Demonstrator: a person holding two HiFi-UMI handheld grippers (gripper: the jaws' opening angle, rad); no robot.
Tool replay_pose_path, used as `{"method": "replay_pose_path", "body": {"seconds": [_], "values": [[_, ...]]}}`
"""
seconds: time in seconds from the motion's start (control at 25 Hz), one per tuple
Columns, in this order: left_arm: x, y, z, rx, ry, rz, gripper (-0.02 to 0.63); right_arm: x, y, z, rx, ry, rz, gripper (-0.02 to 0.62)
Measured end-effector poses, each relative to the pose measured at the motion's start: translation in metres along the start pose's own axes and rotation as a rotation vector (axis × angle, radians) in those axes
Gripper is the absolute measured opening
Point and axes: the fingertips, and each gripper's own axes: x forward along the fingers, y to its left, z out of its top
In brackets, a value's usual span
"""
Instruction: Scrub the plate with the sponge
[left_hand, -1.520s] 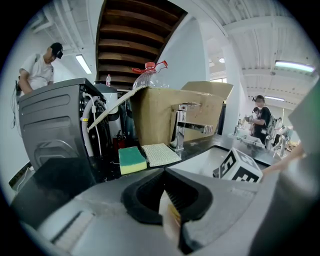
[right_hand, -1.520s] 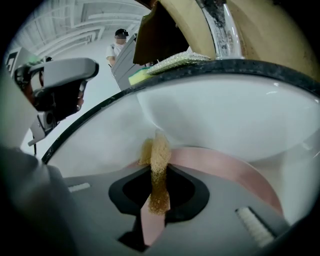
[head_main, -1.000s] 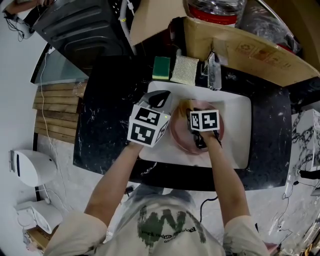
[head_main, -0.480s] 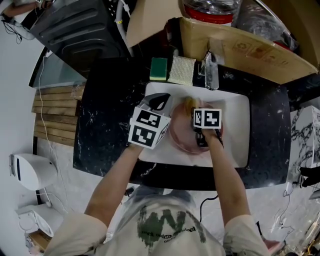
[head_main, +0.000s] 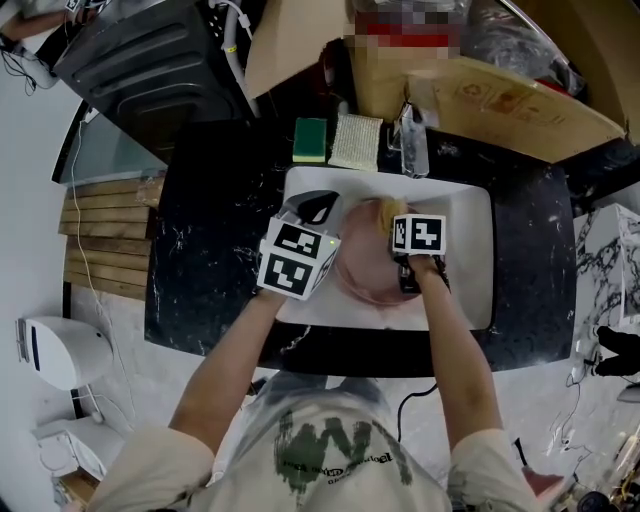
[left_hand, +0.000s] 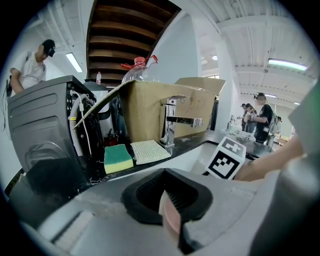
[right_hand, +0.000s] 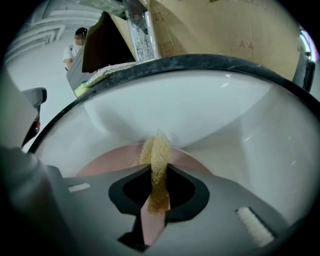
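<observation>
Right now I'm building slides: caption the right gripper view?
Right gripper pinches a tan sponge over the pink plate inside the white sink.

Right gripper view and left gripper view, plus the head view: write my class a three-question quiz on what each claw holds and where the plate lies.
1. True or false: the right claw is shut on the yellow sponge.
2. What does the left claw grip?
A. the pink plate, by its rim
B. the faucet
C. the green sponge
3. Fill in: the plate lies in the white ___.

Key: 1 true; 2 A; 3 sink.
</observation>
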Motion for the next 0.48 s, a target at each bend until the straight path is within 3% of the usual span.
{"method": "replay_pose_path", "body": {"seconds": [0.48], "values": [[-0.003,-0.004,-0.004,0.004,0.002,-0.014,0.002,-0.019,-0.023,-0.009,-0.02,0.028,-0.086,0.063]]}}
